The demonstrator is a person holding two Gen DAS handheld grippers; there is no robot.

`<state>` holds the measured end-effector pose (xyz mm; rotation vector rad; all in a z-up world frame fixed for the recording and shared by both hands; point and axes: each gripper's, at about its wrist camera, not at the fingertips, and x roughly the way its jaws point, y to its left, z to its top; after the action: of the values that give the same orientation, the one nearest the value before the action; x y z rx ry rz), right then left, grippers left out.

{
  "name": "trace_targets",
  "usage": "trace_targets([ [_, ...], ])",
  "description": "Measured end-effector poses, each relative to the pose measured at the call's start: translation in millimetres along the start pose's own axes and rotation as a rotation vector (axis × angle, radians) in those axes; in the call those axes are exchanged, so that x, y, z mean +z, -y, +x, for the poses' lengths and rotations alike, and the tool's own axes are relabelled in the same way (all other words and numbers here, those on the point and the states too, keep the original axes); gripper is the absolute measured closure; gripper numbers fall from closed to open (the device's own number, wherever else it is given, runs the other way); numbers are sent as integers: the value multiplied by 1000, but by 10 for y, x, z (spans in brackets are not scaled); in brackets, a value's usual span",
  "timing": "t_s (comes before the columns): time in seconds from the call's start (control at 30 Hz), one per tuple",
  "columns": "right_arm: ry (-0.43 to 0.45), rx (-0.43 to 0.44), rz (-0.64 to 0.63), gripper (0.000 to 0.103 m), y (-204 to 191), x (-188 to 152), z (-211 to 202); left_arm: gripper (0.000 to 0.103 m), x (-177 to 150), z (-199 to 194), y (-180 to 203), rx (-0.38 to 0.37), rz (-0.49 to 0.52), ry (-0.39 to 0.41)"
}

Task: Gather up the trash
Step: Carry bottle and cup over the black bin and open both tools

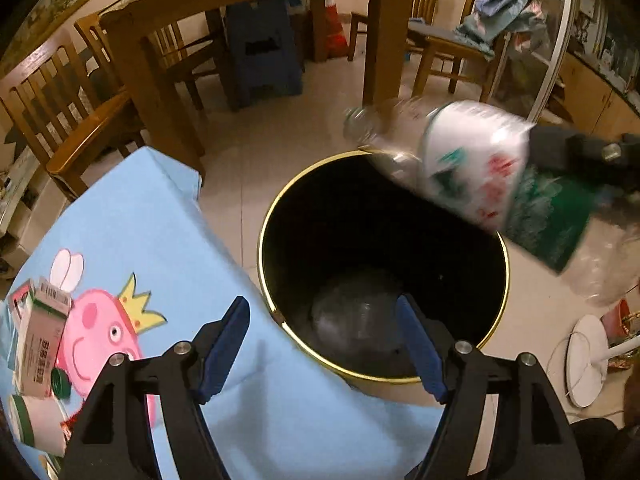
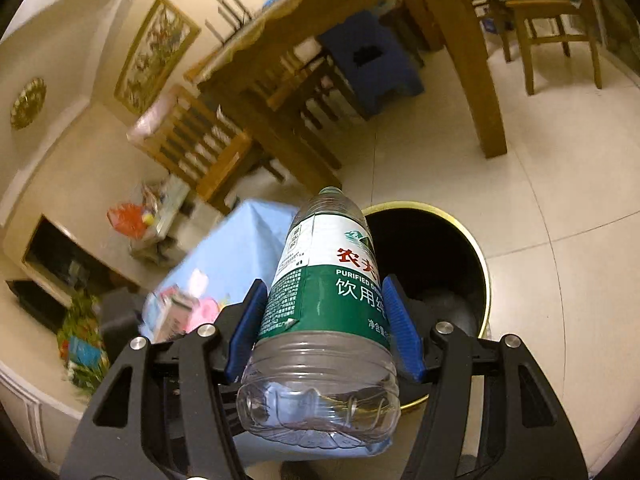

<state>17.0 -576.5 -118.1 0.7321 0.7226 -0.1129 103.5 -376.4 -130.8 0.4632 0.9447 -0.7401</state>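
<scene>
One plastic bottle (image 2: 324,320) sits clamped between the blue pads of the right hand-held gripper (image 2: 324,324), neck forward, carried over the near rim of the black bin (image 1: 276,312) on the floor. The step in hand looks like the drop. The left hand-held gripper (image 1: 324,344) hangs with fingers apart and empty above the bin's edge. A carton (image 1: 38,340) and cup (image 1: 40,420) remain at the tabletop (image 1: 160,220) left edge. Next: centre the bottle over the opening, then release.
</scene>
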Motion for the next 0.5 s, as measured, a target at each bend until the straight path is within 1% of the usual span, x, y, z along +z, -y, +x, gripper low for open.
trace_targets([
  [0.07,-67,-59,-9,44,67,-50,304,30,-10,47,2,1,-6,-16],
  [0.17,-141,-114,-13,44,23,-123,642,28,-111,-17,43,17,-6,-15],
  [0.2,-138,-137,-21,44,-4,-142,707,28,-148,-66,53,24,-2,-10],
  [0.27,-124,-193,-21,44,-35,-135,775,22,-232,-172,90,38,-4,7],
  [0.3,-115,-217,-14,44,-42,-134,796,22,-271,-204,86,52,-6,13],
  [0.4,-112,-235,3,43,-70,-122,868,22,-357,-244,52,100,-17,15],
  [0.5,-122,-269,-2,43,-85,-127,937,22,-371,-235,-2,127,-53,2],
])
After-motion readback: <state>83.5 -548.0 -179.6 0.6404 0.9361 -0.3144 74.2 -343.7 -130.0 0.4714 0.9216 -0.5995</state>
